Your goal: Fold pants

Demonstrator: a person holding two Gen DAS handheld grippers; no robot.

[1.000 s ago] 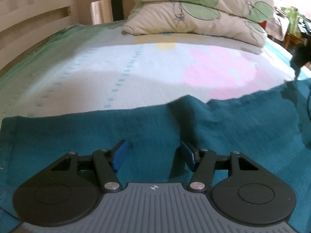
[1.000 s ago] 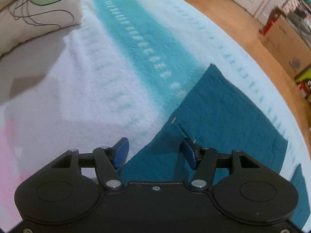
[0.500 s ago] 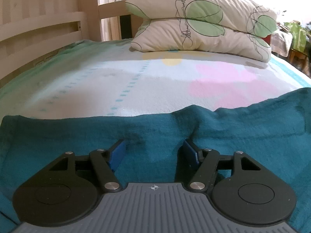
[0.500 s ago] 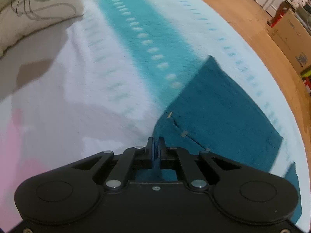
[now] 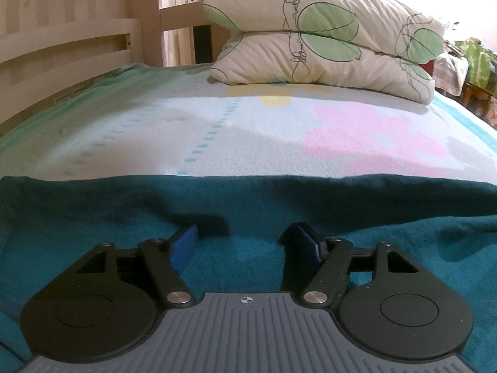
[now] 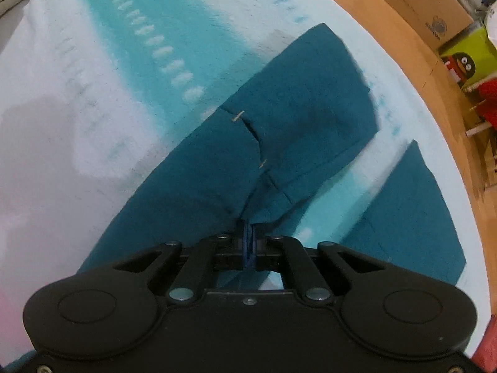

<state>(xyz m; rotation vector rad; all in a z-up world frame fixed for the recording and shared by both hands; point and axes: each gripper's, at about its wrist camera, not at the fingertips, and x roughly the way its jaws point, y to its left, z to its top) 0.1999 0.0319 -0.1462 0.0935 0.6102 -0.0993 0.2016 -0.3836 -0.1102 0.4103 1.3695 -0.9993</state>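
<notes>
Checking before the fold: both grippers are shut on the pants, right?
Not quite. Only the right gripper is shut on the pants, as the right wrist view shows. In the left wrist view the left gripper is open, its blue pads spread apart over the cloth.

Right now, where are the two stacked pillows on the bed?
In the left wrist view, the pillows lie at the far end of the bed, upper right, beyond the pants and beside the wooden headboard.
</notes>
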